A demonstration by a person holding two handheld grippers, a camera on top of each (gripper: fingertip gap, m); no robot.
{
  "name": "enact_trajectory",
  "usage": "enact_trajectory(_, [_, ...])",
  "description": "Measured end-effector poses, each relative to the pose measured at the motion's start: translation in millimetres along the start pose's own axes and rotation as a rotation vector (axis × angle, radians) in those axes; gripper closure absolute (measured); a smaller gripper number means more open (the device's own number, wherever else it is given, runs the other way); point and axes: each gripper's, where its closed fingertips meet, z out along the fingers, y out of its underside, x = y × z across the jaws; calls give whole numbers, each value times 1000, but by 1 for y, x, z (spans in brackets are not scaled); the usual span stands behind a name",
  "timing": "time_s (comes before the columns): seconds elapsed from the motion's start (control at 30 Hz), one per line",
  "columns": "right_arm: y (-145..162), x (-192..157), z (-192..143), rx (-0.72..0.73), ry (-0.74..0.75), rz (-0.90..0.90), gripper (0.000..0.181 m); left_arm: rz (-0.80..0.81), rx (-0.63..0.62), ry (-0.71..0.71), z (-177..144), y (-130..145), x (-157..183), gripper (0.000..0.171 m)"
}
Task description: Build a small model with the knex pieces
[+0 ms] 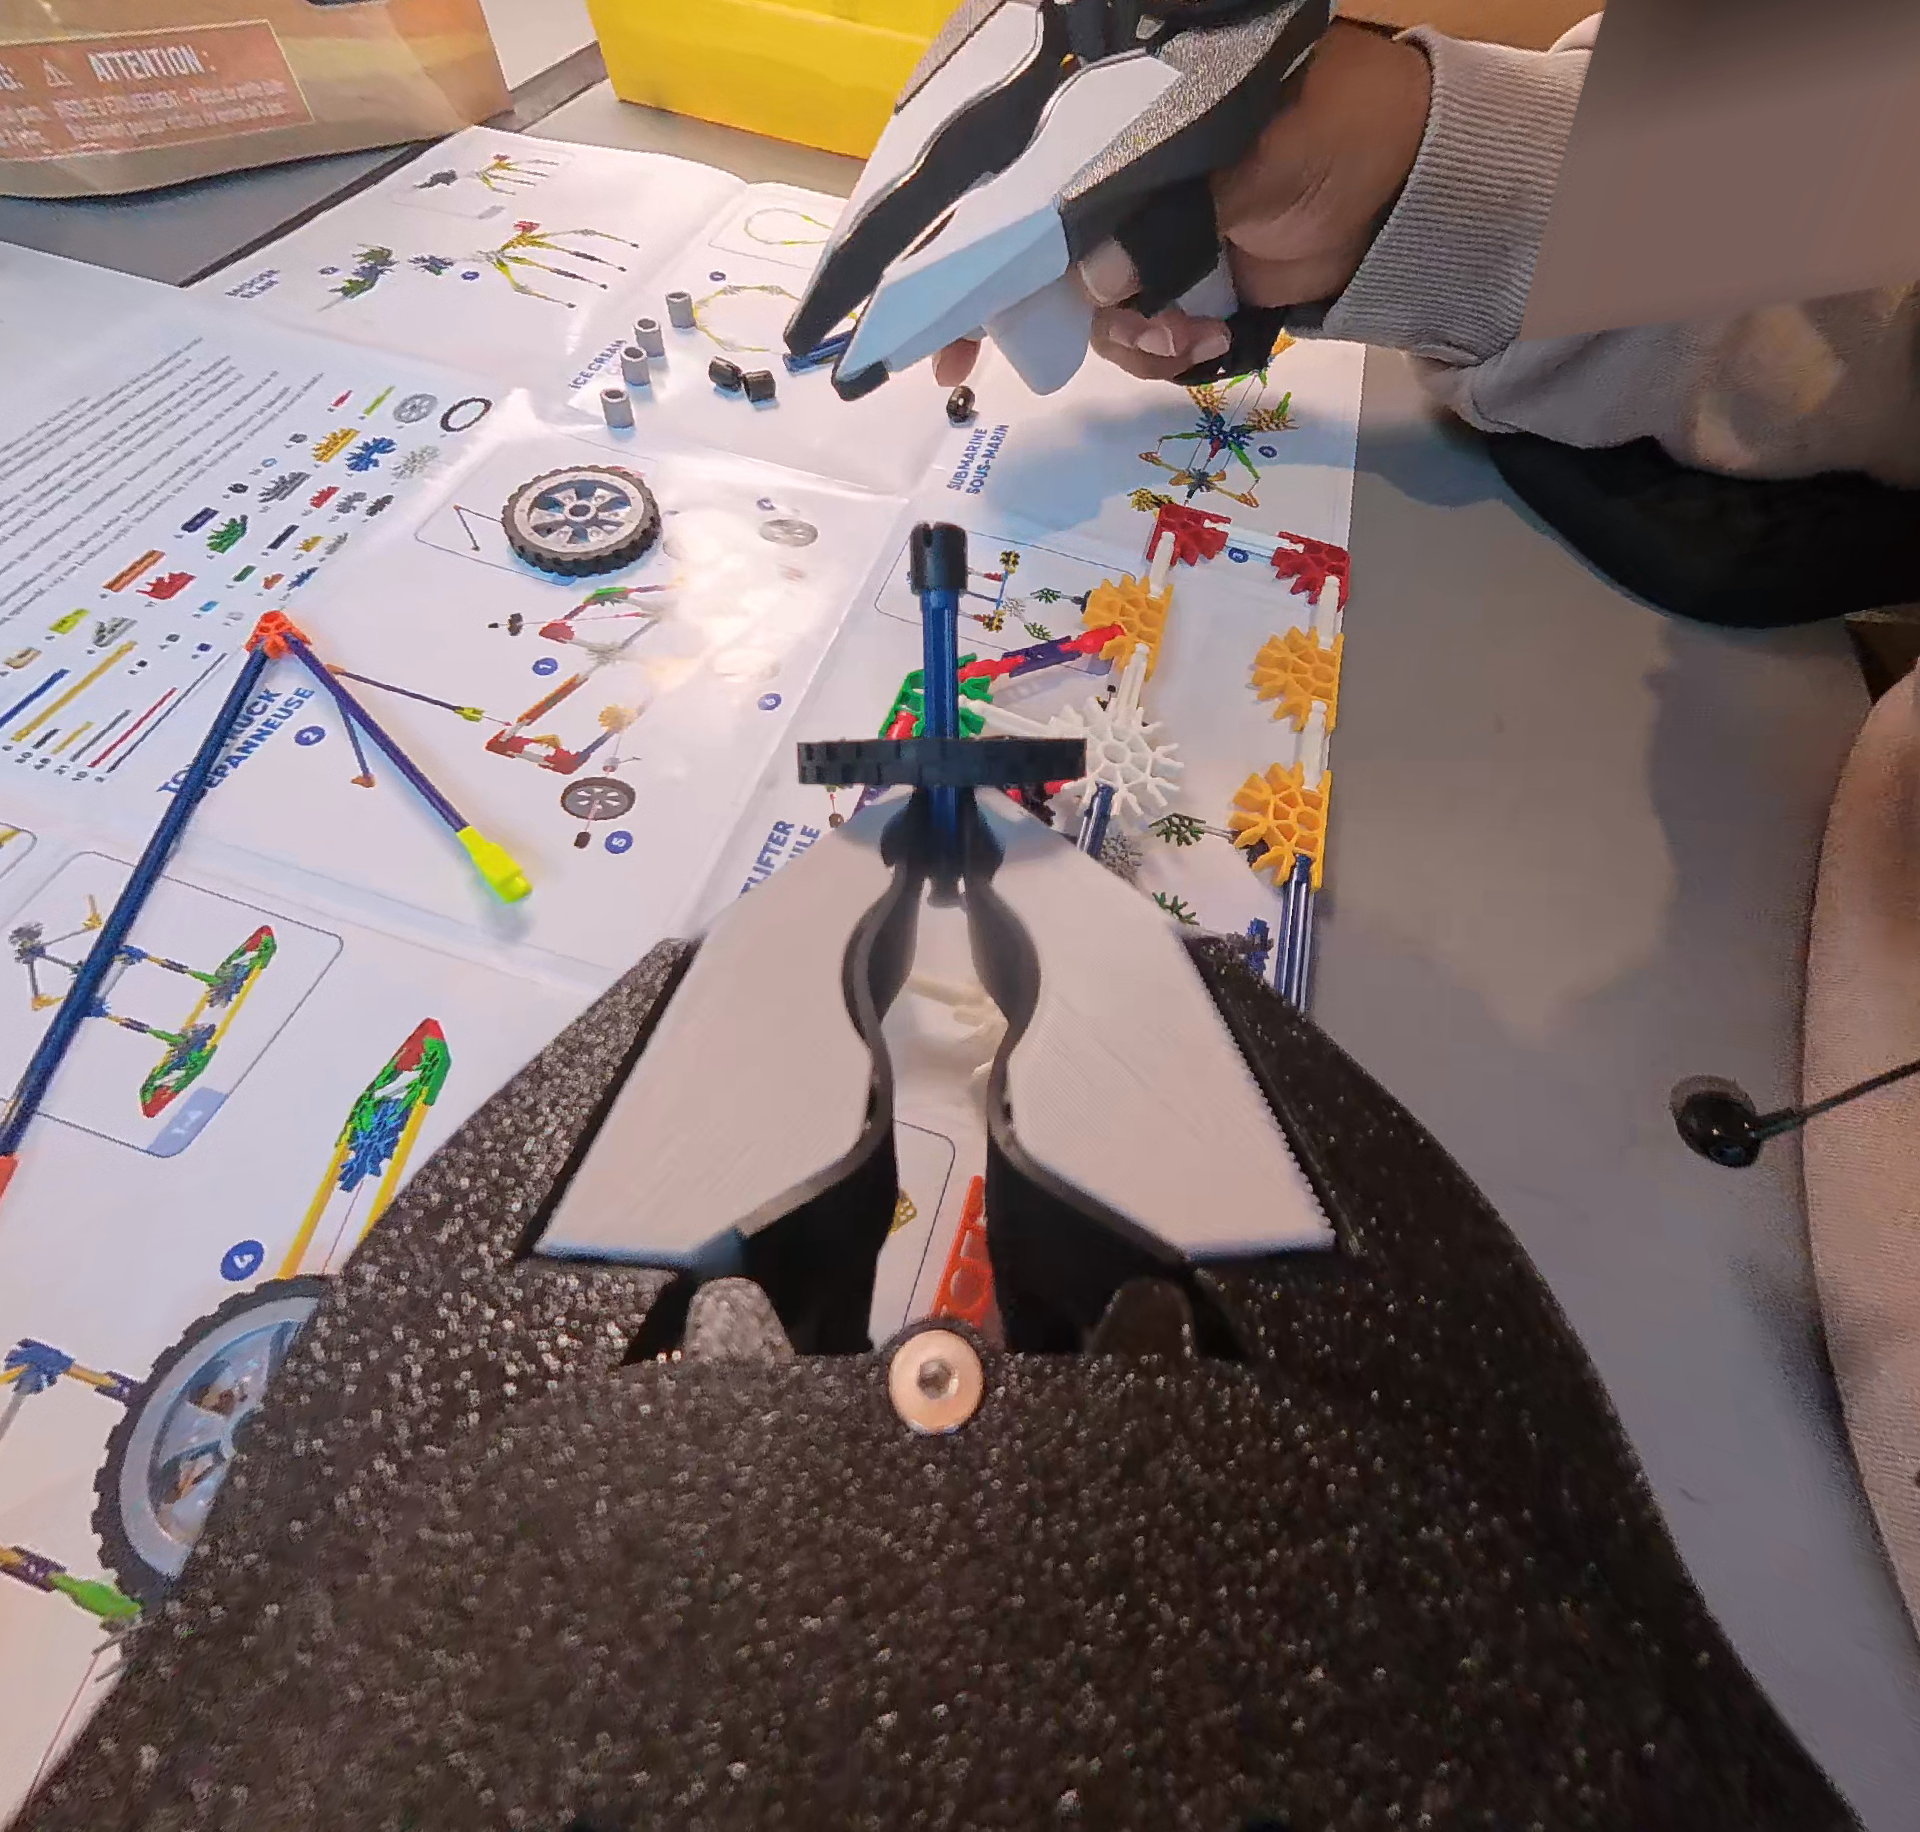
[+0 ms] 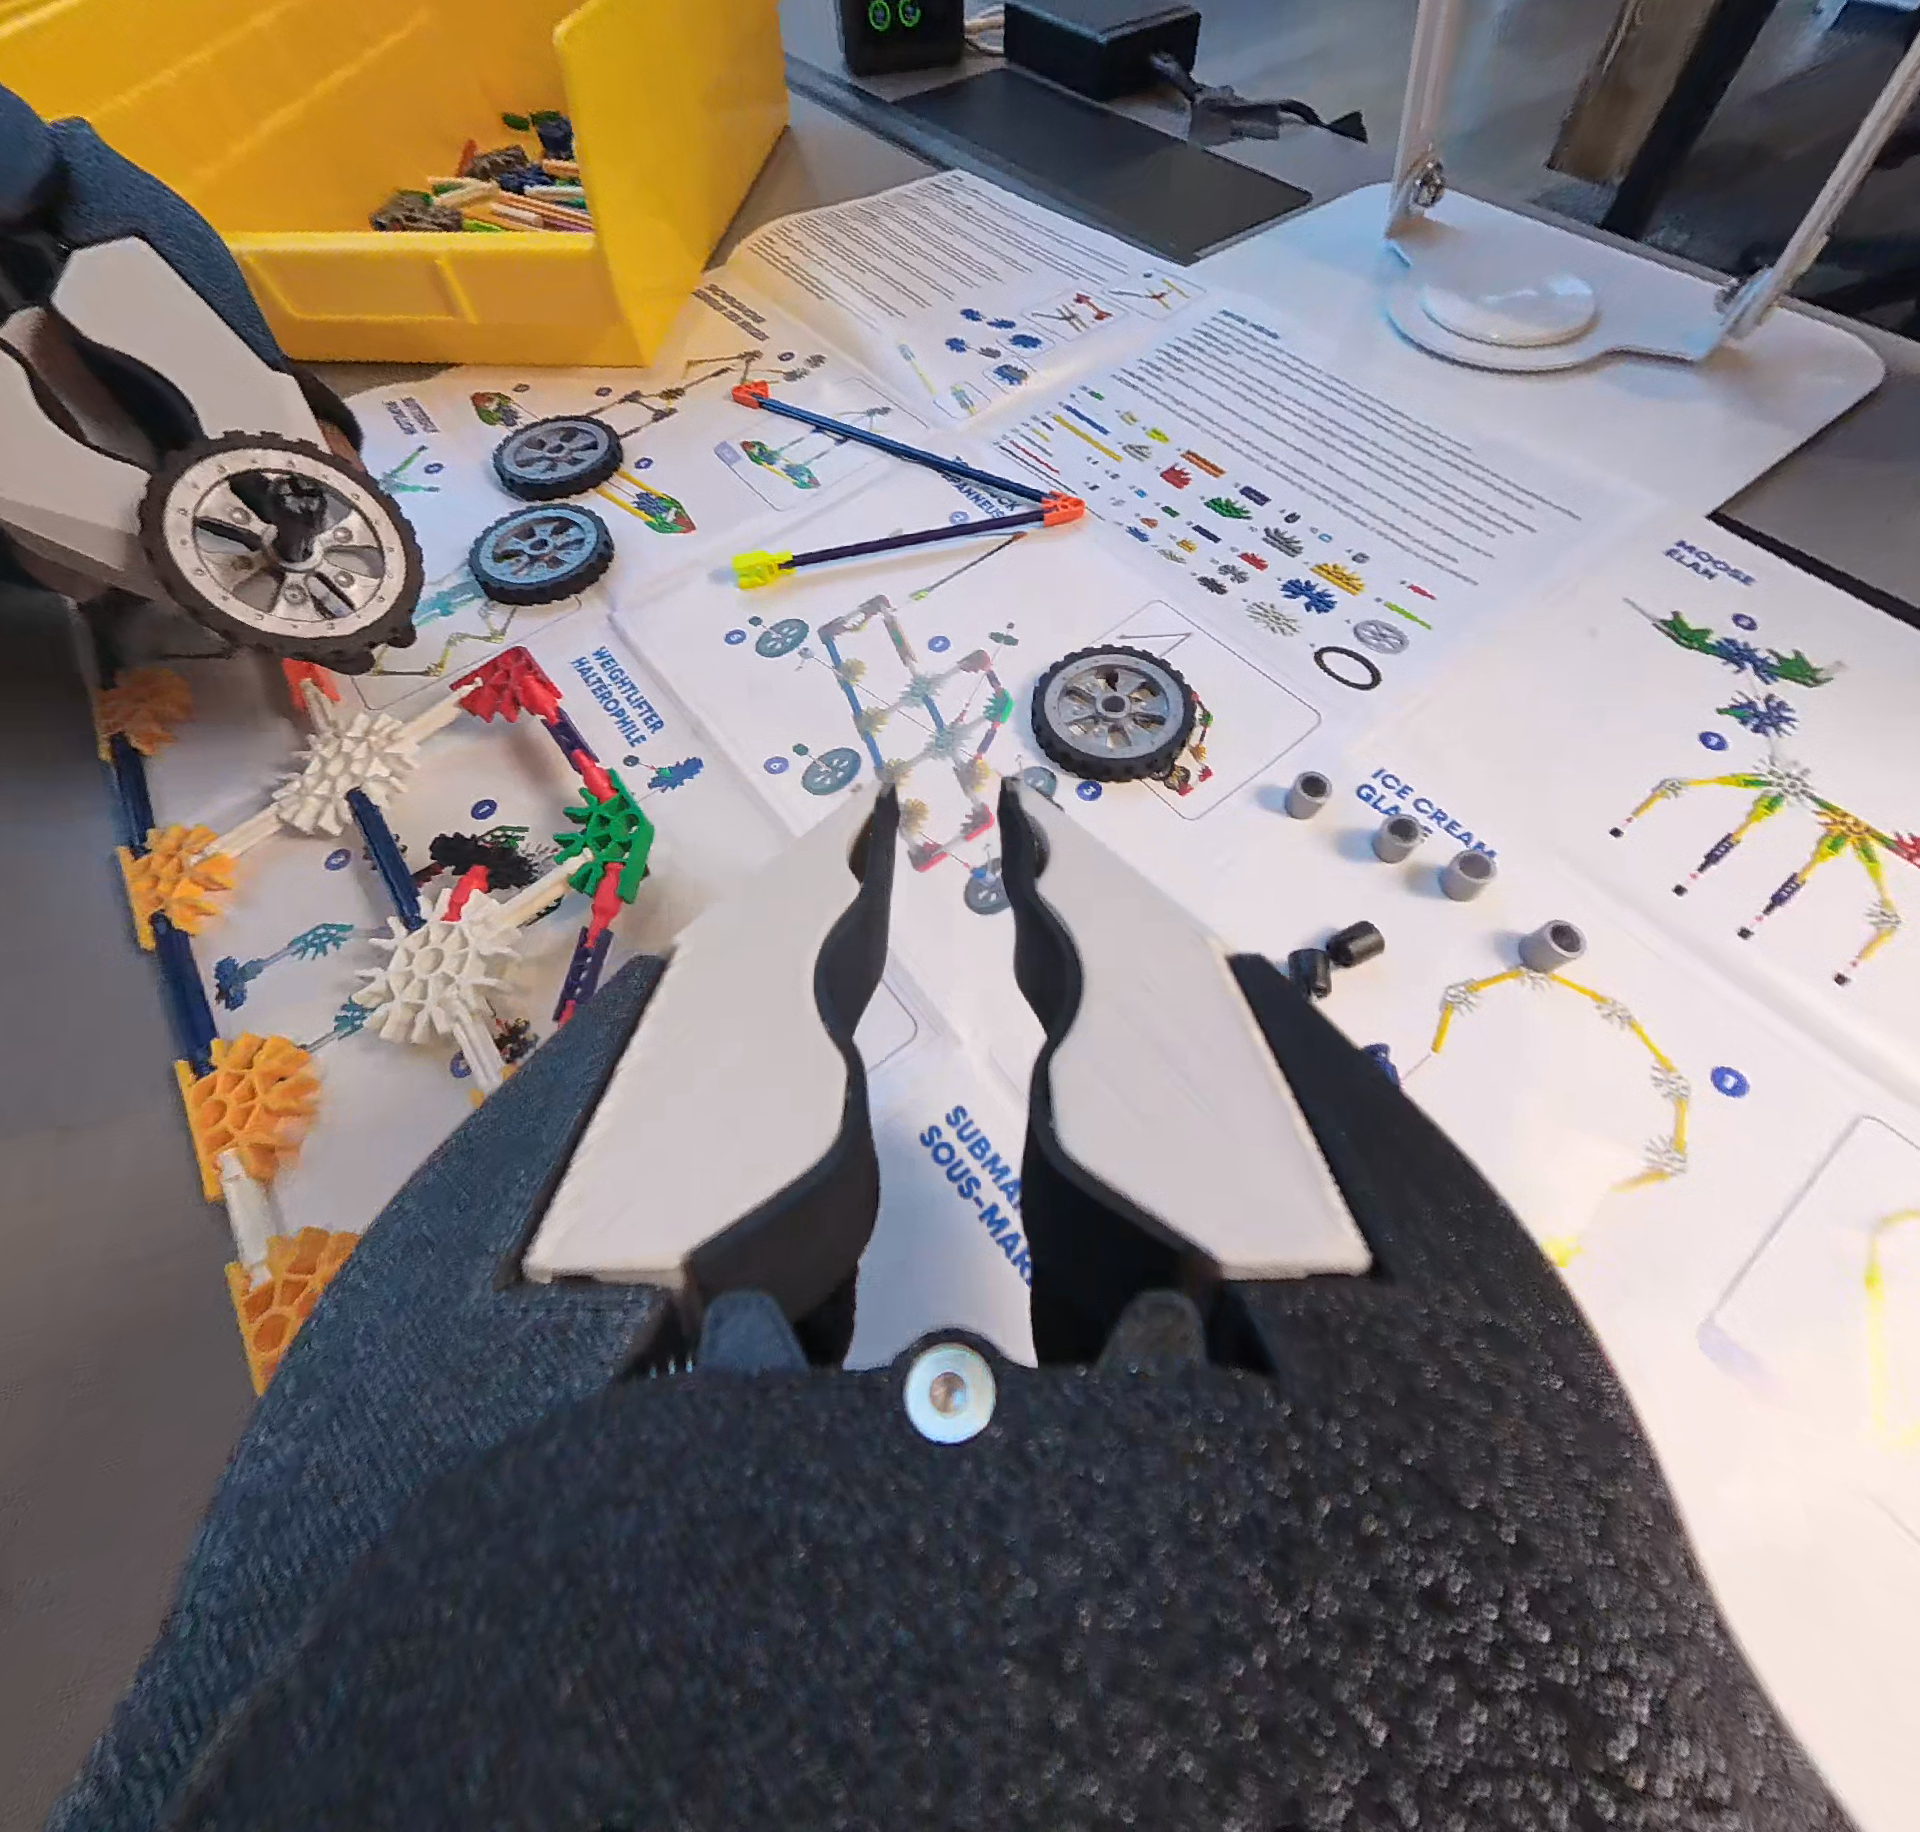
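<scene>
My left gripper (image 1: 940, 837) is shut on a blue rod (image 1: 938, 660) and holds it upright above the sheet. The rod runs through a black-tyred wheel (image 1: 940, 762), seen edge on, and has a black cap (image 1: 935, 546) on top. In the right wrist view the same wheel (image 2: 281, 561) faces the camera at the far left. My right gripper (image 2: 948, 808) is open and empty, low over the instruction sheet (image 2: 1299, 452). In the left wrist view its tips (image 1: 826, 366) hover beside a short blue rod (image 1: 816, 357) and small black spacers (image 1: 743, 380).
A rod-and-connector frame (image 2: 416, 847) with orange, white, red and green connectors lies at the sheet's edge. Loose wheels (image 2: 1112, 712) (image 2: 556, 457), grey spacers (image 2: 1397, 837) and a hinged pair of blue rods (image 2: 1060, 509) lie on the sheet. Behind are a yellow parts bin (image 2: 416, 120) and a white lamp base (image 2: 1496, 307). My right fingertips sit around 15 cm from my left ones.
</scene>
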Motion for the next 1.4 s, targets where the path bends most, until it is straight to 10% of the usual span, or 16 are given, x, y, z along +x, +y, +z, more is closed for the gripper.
enact_trajectory(1.4, [23,10,6,-92,2,107,163,-318,-20,56,-6,13,-24,169])
